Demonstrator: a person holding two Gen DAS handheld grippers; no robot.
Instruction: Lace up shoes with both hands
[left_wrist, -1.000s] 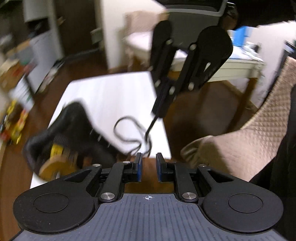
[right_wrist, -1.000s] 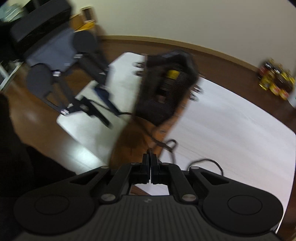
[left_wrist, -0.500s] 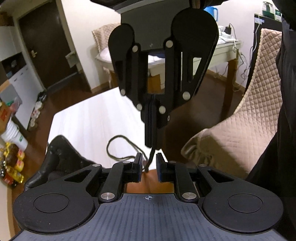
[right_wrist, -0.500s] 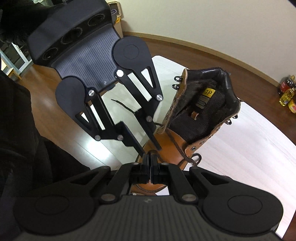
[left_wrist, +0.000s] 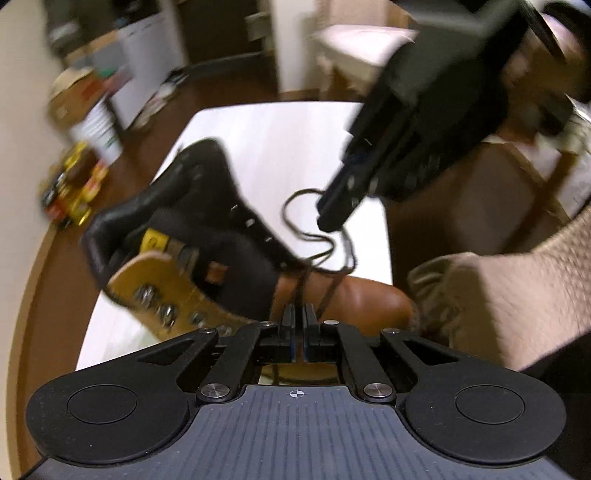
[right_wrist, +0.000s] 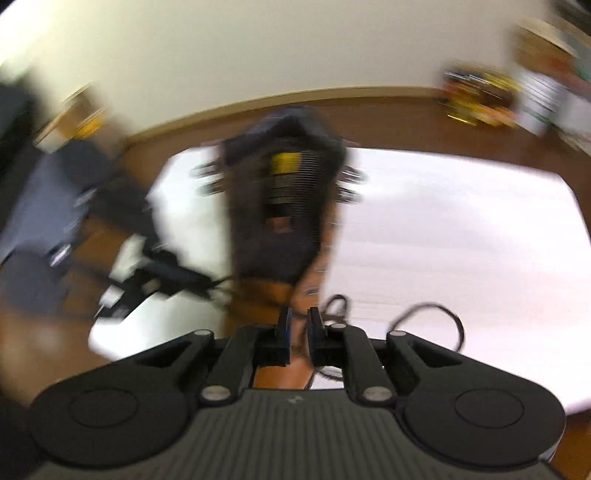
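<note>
White tabletop (left_wrist: 280, 147) fills the middle of both views, with brown wooden floor (right_wrist: 406, 122) around it and a pale wall behind. On the table stands 1 boot (left_wrist: 207, 236), and only 1 shoe is visible. Its toe is tan leather, its collar and tongue are black, and a yellow label (left_wrist: 155, 240) sits inside the opening. The inside of the boot holds nothing else that I can see.

1 dark lace (left_wrist: 314, 236) comes from the front of the boot and lies in loose loops on the table beside the toe. Both pictures are blurred, so the eyelets cannot be counted exactly.

2 grippers are in view. The left gripper (left_wrist: 298, 321) has just been closing; its jaws now stand almost together, just above the toe, and a strand of the lace runs up to them. Whether the pads really press on the strand I cannot tell. The right gripper (right_wrist: 298, 325) has just been opening; a narrow gap shows between its jaws, and nothing is clamped there, though the lace loops lie just beside it.

On the floor by the wall stands a group of bottles (left_wrist: 70, 192), too blurred to count. 1 beige quilted chair (left_wrist: 517, 280) stands near the table.
</note>
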